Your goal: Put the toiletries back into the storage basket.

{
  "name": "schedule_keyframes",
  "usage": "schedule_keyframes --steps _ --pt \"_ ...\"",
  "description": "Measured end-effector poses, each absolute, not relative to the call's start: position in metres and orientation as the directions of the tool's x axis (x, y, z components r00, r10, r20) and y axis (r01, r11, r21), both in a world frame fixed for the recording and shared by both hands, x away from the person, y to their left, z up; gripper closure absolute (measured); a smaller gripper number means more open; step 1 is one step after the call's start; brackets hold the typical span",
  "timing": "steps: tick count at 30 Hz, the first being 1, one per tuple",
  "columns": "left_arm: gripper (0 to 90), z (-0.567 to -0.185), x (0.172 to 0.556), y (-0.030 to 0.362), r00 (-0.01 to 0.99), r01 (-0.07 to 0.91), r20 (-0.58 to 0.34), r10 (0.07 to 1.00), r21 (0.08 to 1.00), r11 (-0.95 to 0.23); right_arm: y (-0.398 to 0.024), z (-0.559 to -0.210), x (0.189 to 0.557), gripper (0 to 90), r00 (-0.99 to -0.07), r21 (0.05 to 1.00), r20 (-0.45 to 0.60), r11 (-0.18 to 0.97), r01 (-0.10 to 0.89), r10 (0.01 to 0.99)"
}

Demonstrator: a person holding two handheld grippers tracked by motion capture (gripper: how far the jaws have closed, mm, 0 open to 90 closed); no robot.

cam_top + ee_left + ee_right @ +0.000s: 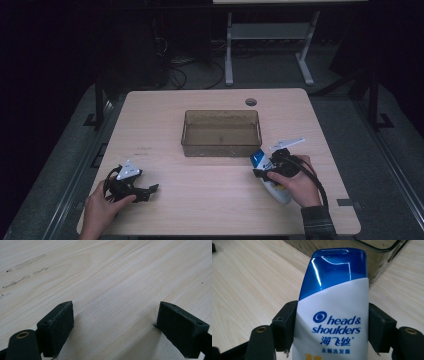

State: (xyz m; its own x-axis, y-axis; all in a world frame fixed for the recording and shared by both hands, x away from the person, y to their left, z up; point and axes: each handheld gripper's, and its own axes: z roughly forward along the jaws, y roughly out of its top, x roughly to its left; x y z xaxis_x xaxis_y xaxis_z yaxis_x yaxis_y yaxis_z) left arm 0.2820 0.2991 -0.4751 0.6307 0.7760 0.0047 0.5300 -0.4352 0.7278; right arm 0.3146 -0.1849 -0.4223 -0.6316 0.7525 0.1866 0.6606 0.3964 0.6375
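Right tongs (331,330), held in the right hand (296,184), are clamped on both sides of a white shampoo bottle (332,312) with a blue cap. The bottle lies at the right of the tabletop (200,200), just beside the near right corner of a clear brown bin (221,133). Left tongs (116,327) rest apart, low over bare wood at the near left.

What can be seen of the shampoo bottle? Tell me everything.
The shampoo bottle is glossy white plastic with a blue cap and a blue Head & Shoulders logo over Chinese print. It lies near the table's right front, cap towards the brown translucent bin. The right gripper has a jaw against each side.
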Motion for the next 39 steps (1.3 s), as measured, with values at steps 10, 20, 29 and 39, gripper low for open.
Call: schedule_keyframes --steps 10,20,29,39 --pt "13.1 -0.475 0.282 0.299 0.631 0.53 0.005 0.776 0.728 -0.435 -0.202 -0.418 0.305 33.1 -0.626 0.702 0.226 0.321 0.636 0.746" --pt "13.1 -0.475 0.282 0.299 0.631 0.53 0.005 0.776 0.728 -0.435 -0.213 -0.413 0.299 33.2 -0.634 0.769 0.246 0.25 0.588 0.733" --pt "13.1 -0.475 0.282 0.299 0.631 0.53 0.004 0.776 0.728 -0.435 -0.22 -0.407 0.294 33.3 -0.636 0.806 0.258 0.201 0.557 0.727" --pt "13.1 -0.475 0.282 0.299 0.631 0.53 0.004 0.776 0.728 -0.435 -0.227 -0.403 0.289 33.4 -0.632 0.831 0.267 0.158 0.533 0.727"
